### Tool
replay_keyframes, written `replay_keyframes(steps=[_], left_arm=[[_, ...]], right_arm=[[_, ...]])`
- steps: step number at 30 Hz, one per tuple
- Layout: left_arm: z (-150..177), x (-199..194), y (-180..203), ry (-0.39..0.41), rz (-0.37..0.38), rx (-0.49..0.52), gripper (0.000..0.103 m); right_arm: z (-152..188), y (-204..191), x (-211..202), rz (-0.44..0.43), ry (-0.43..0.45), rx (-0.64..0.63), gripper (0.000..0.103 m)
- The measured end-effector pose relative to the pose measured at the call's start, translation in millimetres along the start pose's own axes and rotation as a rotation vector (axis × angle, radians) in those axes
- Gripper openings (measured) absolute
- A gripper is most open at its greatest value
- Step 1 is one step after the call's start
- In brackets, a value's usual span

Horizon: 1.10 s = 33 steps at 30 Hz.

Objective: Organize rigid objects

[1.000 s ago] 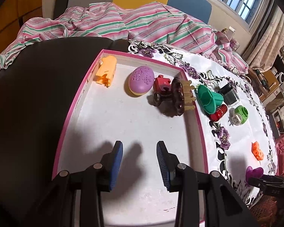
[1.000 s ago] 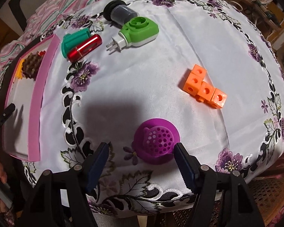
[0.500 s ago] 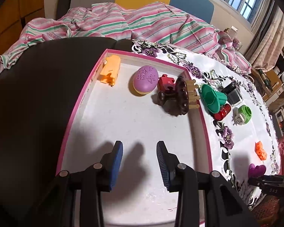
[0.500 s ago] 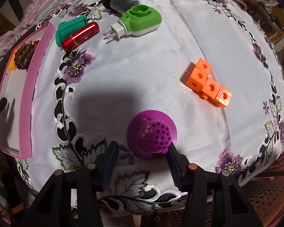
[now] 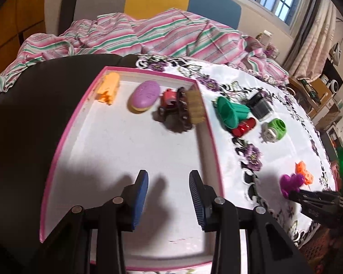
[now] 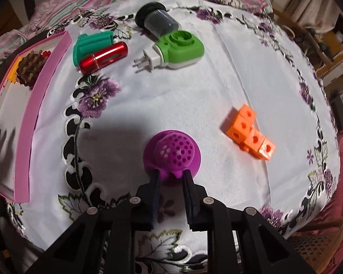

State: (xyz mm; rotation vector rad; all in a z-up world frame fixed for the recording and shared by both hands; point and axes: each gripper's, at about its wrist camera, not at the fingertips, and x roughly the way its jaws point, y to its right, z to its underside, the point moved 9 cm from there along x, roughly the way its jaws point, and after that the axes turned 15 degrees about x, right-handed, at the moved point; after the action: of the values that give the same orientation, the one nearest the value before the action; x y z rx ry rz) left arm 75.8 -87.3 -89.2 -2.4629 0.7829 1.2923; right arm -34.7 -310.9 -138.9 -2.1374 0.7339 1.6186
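Note:
A purple perforated strainer [image 6: 173, 150] lies near the front edge of the white flowered cloth. My right gripper [image 6: 171, 174] is closing its jaws on the strainer's near rim, and both pads touch it; the strainer looks tipped. The left wrist view shows the same strainer [image 5: 290, 181] at the far right. My left gripper [image 5: 169, 175] hovers open over the near part of the pink-rimmed tray [image 5: 64, 137], nothing between its fingers. At the tray's far end lie an orange block [image 5: 108, 88], a purple oval case [image 5: 145, 96], a red piece [image 5: 169, 96] and a brown brush [image 5: 185, 111].
On the cloth lie joined orange cubes [image 6: 249, 132], a green plug-in device [image 6: 180, 50], a black-lidded jar [image 6: 157, 21], a red cylinder [image 6: 103, 57] and a green holder [image 6: 91, 43]. Striped bedding lies beyond. The table edge runs just below my right gripper.
The right jaws have narrowed from wide open around the strainer to pinching its near rim. The left gripper has drawn back a little from the tray's far end, still open.

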Motion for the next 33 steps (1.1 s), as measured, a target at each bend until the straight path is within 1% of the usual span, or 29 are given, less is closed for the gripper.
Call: replay_keyframes(steps=[5,12,17,28,30,32,33], left_arm=[[1.0,-2.1,15.5,0.001,0.008,0.026,0.037],[-2.3,-0.3,26.6,0.011,0.025,0.025,0.037],[-1.6,4.1,33.5,0.003,0.037,0.034,0.037],[-4.0,10.2,42.1,-0.003,0.054,0.038,0.037],[-4.7,11.0,43.6,-0.004,0.059,0.038,0.037],[-5.5,12.0,43.8,-0.007,0.067,0.031,0.037],[-5.9,12.0,42.9,-0.007,0.069,0.029,0.037]], right_arm=[[-5.6,-10.9,2.6,0.039,0.067,-0.046,0.016],[-19.6,-20.8,-10.3,0.088,0.171,-0.106,0.014],[-18.3,-29.1,-11.2,0.094,0.185,-0.13,0.014],[-19.8,-29.7,-10.0,0.087,0.183,-0.121,0.014],[-19.2,-29.2,-9.1,0.08,0.177,-0.117,0.018],[-18.1,-28.1,-8.4,0.076,0.171,-0.111,0.033],[-17.3,-26.6,-8.1,0.074,0.168,-0.107,0.038]])
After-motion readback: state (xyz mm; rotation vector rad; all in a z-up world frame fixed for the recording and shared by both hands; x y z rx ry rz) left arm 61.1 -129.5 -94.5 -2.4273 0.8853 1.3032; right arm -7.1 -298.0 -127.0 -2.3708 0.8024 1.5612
